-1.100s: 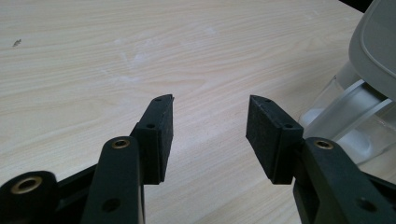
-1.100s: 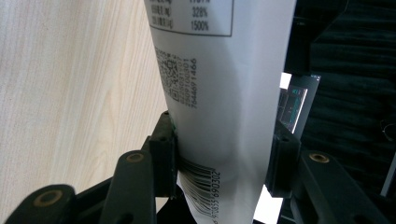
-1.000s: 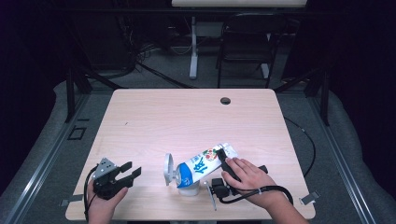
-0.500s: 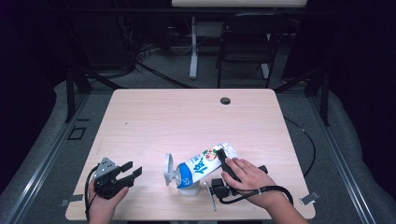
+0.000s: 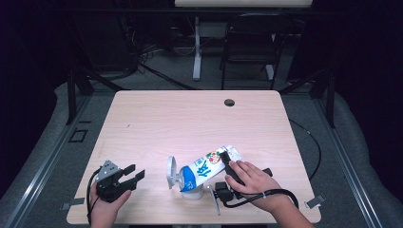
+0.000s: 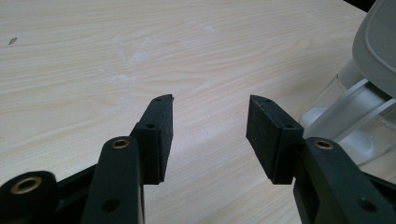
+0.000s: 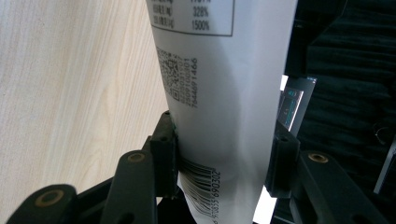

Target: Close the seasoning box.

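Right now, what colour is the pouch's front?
White pouch with blue and red print; the high view shows it best.

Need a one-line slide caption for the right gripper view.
Right gripper jaws clamp a white printed pouch near its barcode, above the wooden table.
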Demonstrator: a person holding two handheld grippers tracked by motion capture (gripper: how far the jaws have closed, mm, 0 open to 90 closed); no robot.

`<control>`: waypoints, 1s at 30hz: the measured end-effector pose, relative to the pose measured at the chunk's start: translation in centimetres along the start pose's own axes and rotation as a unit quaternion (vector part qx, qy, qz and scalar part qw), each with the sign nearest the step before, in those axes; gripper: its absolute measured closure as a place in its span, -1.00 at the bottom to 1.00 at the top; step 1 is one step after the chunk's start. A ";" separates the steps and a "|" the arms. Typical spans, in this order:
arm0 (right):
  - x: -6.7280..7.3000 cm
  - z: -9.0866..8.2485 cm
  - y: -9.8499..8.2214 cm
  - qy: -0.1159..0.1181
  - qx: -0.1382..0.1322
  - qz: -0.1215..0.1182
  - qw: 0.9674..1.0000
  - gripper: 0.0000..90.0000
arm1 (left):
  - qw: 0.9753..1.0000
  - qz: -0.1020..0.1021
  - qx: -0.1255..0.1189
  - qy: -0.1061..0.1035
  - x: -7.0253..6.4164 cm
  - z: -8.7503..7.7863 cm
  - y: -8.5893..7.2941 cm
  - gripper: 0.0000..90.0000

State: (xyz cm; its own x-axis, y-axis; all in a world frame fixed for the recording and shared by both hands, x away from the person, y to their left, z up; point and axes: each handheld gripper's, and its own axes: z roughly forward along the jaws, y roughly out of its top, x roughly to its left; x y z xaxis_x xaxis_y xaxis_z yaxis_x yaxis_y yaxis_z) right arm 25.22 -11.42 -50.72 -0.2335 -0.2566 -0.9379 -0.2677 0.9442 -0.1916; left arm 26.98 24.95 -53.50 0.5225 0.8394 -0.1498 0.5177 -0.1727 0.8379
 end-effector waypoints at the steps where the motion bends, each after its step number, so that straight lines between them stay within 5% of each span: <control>1: 0.0 0.0 0.0 0.001 0.000 0.000 1.000 0.24 | 1.000 -0.001 -0.002 0.000 0.0 0.0 0.0 0.15; 30: -0.2 -0.2 0.1 0.000 0.005 -0.019 1.000 0.26 | 1.000 0.001 -0.002 -0.001 0.1 0.1 0.1 0.15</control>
State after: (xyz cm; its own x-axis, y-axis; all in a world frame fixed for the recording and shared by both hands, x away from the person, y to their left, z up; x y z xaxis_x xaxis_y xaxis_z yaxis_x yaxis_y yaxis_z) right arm 25.02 -11.30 -50.44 -0.2234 -0.2916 -0.9301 -0.2668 0.9361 -0.2294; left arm 27.14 24.92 -53.52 0.5242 0.8385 -0.1488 0.5145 -0.1726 0.8400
